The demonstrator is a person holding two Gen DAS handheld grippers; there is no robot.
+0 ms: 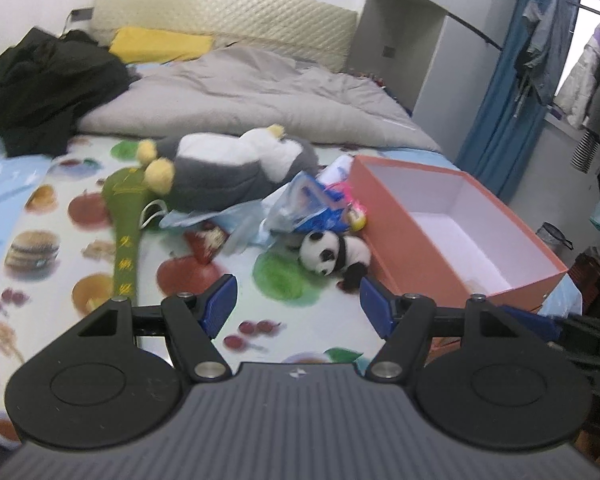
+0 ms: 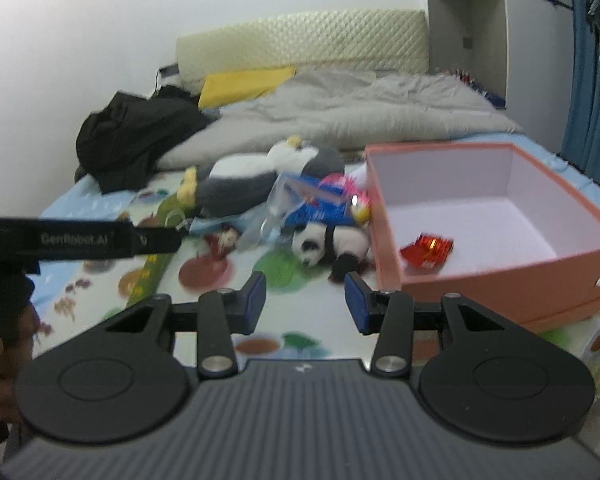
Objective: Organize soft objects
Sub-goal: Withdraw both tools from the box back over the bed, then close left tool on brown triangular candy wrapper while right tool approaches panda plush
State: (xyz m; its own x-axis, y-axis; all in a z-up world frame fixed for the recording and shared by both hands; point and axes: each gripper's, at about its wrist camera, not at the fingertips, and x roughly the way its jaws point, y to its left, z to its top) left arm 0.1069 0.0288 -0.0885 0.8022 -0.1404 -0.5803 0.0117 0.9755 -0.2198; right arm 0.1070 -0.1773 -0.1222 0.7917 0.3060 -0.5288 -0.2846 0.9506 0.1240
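A small panda plush (image 1: 336,255) (image 2: 328,245) lies on the fruit-print bed sheet beside an orange box (image 1: 384,224) (image 2: 500,276) with a white inside. Behind it lie a grey and white penguin plush (image 1: 236,168) (image 2: 260,178), a green plush stick (image 1: 126,216) and crumpled plastic bags (image 1: 304,208) (image 2: 312,204). A red wrapper (image 2: 428,250) lies inside the box. My left gripper (image 1: 298,304) hovers open just short of the panda, nothing between its fingers. My right gripper (image 2: 306,300) is also open and empty, close before the panda.
A grey duvet (image 1: 260,96), a black garment (image 1: 48,88) and a yellow pillow (image 1: 160,44) lie toward the headboard. A blue curtain (image 1: 512,92) and hanging clothes stand at the right. The left gripper's body (image 2: 76,238), held by a hand, crosses the right wrist view's left side.
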